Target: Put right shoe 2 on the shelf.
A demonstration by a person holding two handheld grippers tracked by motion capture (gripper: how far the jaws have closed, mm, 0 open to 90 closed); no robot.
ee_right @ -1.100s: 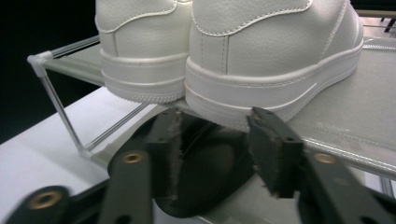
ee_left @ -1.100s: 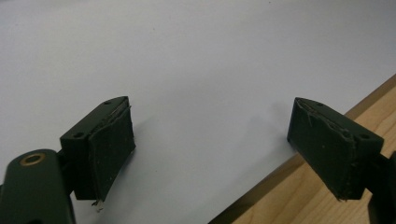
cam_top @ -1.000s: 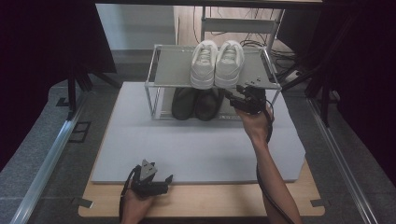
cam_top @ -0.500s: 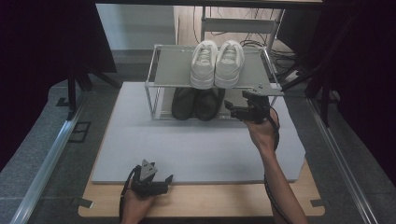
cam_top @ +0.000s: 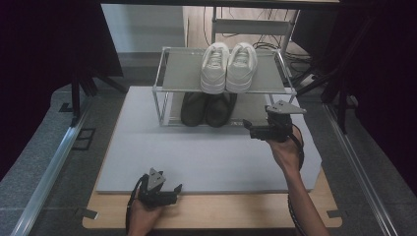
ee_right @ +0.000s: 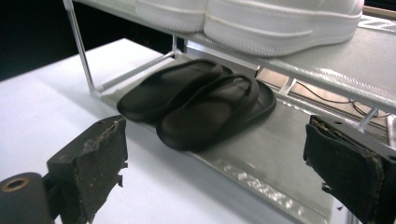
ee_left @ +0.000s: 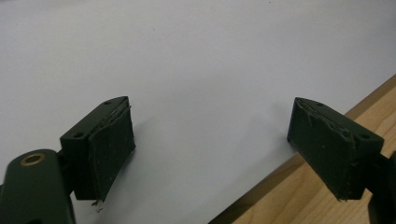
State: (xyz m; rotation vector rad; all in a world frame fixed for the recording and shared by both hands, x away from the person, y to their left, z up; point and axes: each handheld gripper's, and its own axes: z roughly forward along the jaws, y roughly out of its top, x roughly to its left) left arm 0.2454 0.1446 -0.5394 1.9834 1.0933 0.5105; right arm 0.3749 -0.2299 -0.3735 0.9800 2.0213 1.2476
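We see the high view dim overall, dark at both sides and the far corners, slightly soft. The white mat (cam_top: 206, 152) is the brightest part, evenly lit from above, no glare. In the left gripper view the mat washes out pale, with soft shadows under the pads (ee_left: 109, 149). In the right gripper view the near pads blur; the black slippers (ee_right: 201, 107) ahead are sharper, and the lower shelf (ee_right: 261, 163) glints.

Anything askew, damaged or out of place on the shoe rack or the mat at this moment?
Nothing stands out. The white sneakers sit side by side on the rack's top shelf, the dark slippers paired on the lower one. The right gripper's pads look frayed at the edges, which seems mere wear.
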